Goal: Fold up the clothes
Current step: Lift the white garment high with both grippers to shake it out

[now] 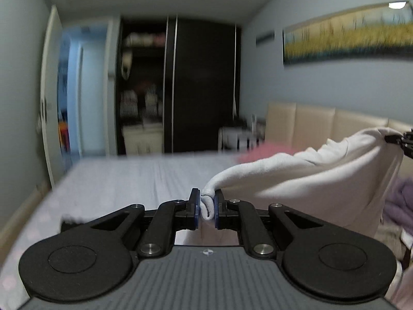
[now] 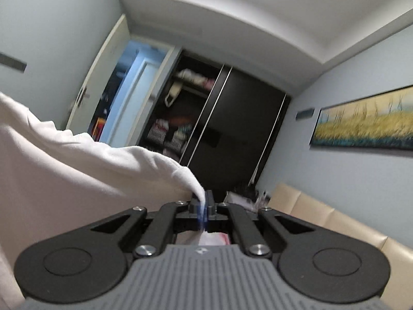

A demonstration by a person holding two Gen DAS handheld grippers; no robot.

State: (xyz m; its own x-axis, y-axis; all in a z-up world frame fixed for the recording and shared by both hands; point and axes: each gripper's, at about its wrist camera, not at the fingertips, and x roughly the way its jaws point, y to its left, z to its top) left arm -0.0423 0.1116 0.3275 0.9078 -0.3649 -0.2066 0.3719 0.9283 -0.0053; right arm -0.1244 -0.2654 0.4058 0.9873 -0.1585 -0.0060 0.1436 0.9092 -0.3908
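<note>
A white garment (image 1: 322,178) hangs stretched in the air above the bed (image 1: 124,180). My left gripper (image 1: 207,208) is shut on one bunched corner of it, which shows between the blue pads. From there the cloth runs up and right to my right gripper (image 1: 398,139), seen at the right edge. In the right wrist view the same white garment (image 2: 64,165) fills the left side, and the right gripper (image 2: 205,206) is shut on a thin pinch of its edge. Both grippers point roughly level toward the wardrobe.
A pink cloth (image 1: 260,152) and a purple garment (image 1: 400,201) lie on the bed near the beige headboard (image 1: 322,124). A dark wardrobe (image 1: 201,85) with one open section stands at the far wall, next to an open doorway (image 1: 74,90). A painting (image 2: 366,121) hangs on the right wall.
</note>
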